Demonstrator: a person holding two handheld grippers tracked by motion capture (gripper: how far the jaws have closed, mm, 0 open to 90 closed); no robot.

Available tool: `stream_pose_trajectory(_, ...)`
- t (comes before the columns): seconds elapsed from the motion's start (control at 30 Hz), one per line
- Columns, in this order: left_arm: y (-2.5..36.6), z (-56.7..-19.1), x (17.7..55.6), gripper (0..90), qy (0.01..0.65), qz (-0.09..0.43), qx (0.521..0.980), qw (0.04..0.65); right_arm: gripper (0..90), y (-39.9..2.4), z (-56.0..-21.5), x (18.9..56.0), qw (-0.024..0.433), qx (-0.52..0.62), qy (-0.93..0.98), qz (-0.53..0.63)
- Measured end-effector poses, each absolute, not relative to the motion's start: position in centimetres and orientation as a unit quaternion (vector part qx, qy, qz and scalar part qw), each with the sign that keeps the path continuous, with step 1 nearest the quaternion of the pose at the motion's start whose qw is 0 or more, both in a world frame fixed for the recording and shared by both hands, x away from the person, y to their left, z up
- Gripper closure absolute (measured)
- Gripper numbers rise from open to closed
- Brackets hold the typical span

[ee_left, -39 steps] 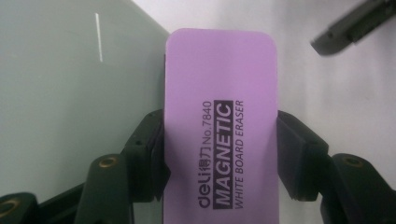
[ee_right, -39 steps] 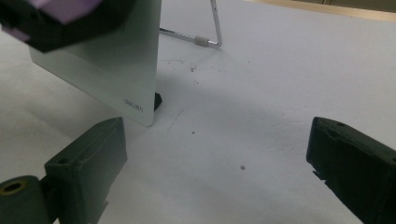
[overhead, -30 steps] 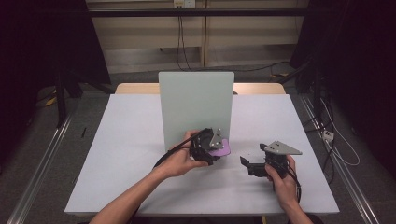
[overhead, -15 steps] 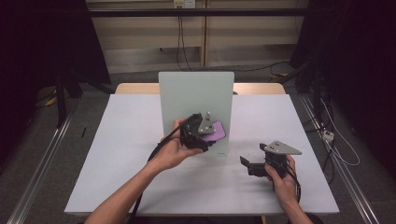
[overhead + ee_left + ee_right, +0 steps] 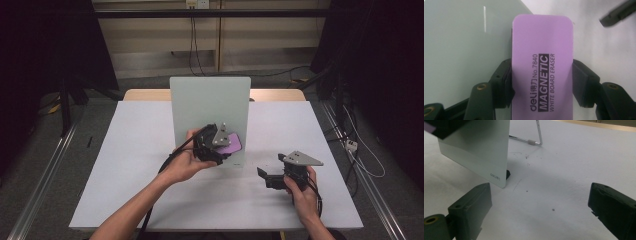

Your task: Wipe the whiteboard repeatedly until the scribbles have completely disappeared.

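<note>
The purple eraser [image 5: 541, 62] is clamped in the left gripper [image 5: 216, 145] against the upright whiteboard [image 5: 210, 100], likely for wiping, so steady pressure is needed; the right gripper [image 5: 280, 172] is held open nearby.

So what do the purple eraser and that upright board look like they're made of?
The whiteboard eraser, clamped in the left hand-held gripper, looks like matte purple foam or soft plastic: flat colour, no glare, rounded corners. The upright whiteboard seems glass or glossy coated panel: pale green, with a light streak mirrored, on a thin metal wire stand.
</note>
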State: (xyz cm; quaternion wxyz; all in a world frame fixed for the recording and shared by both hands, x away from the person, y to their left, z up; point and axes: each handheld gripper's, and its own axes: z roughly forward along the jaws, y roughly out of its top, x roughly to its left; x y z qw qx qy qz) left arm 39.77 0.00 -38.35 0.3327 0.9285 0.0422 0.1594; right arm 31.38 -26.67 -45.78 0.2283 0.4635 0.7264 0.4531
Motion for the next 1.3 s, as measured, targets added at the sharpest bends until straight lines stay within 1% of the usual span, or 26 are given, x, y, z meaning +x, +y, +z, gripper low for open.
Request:
stream_pose_trajectory(0.23,-0.9,-41.0,38.9,41.2,0.009,0.132,0.949,0.287,5.0,-26.7,-45.8,31.4,0.227,0.464,0.726,0.453)
stream_pose_trajectory(0.27,-0.9,-41.2,38.8,41.2,0.014,0.129,0.947,0.294,5.1,-26.7,-45.8,31.4,0.228,0.464,0.726,0.453)
stream_pose_trajectory(0.33,-1.0,-41.5,38.8,41.2,0.008,0.127,0.95,0.284,5.1,-26.7,-45.8,31.4,0.228,0.464,0.726,0.454)
stream_pose_trajectory(0.5,-0.7,-42.2,38.6,41.2,0.008,0.119,0.952,0.282,5.1,-26.7,-45.8,31.4,0.228,0.463,0.727,0.454)
stream_pose_trajectory(0.57,-0.5,-41.8,38.7,41.2,0.014,0.119,0.951,0.286,5.1,-26.7,-45.8,31.4,0.229,0.463,0.726,0.454)
stream_pose_trajectory(0.7,0.3,-41.2,39.1,41.2,0.035,0.119,0.941,0.314,5.0,-26.7,-45.8,31.4,0.228,0.463,0.727,0.453)
stream_pose_trajectory(0.77,0.8,-40.5,39.2,41.2,0.045,0.126,0.94,0.313,5.1,-26.7,-45.8,31.4,0.228,0.463,0.727,0.452)
stream_pose_trajectory(0.83,1.2,-40.2,39.3,41.2,0.058,0.137,0.928,0.343,5.1,-26.7,-45.8,31.4,0.228,0.463,0.727,0.453)
stream_pose_trajectory(1.17,4.0,-38.5,40.4,41.2,0.088,0.123,0.913,0.379,5.3,-26.5,-45.8,31.7,0.227,0.468,0.724,0.453)
stream_pose_trajectory(1.3,5.1,-37.4,40.8,41.2,0.1,0.125,0.907,0.39,5.3,-26.4,-45.8,31.8,0.23,0.464,0.726,0.452)
